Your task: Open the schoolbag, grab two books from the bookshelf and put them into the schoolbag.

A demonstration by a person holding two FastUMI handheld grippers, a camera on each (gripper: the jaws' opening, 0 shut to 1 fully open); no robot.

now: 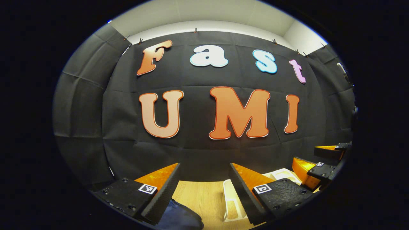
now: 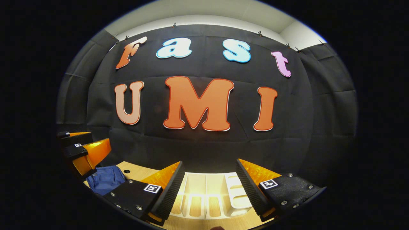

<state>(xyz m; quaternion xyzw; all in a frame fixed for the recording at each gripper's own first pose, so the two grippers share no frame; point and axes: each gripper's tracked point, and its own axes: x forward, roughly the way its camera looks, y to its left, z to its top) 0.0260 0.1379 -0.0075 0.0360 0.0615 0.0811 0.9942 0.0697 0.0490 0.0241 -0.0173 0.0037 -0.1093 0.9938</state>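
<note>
Left gripper (image 1: 204, 188) at bottom centre of left gripper view, fingers spread wide, holding nothing. Dark blue fabric schoolbag (image 1: 180, 217) at bottom edge, just below its left finger, on light wooden bench (image 1: 198, 195). White slotted plastic bookshelf (image 1: 231, 204) lower right of centre, partly behind right finger.

Right gripper (image 2: 209, 187) at bottom centre of right gripper view, fingers spread, empty, above bookshelf (image 2: 207, 191). Schoolbag (image 2: 105, 179) lower left. Books cannot be made out.

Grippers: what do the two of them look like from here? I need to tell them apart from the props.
The left gripper and the right gripper look alike: each has two wedge-shaped fingers on dark, textured plates fixed with small screws. Each plate carries a small square black-and-white marker tag. The inner finger faces are ribbed. No cables or sleeves can be seen.
</note>
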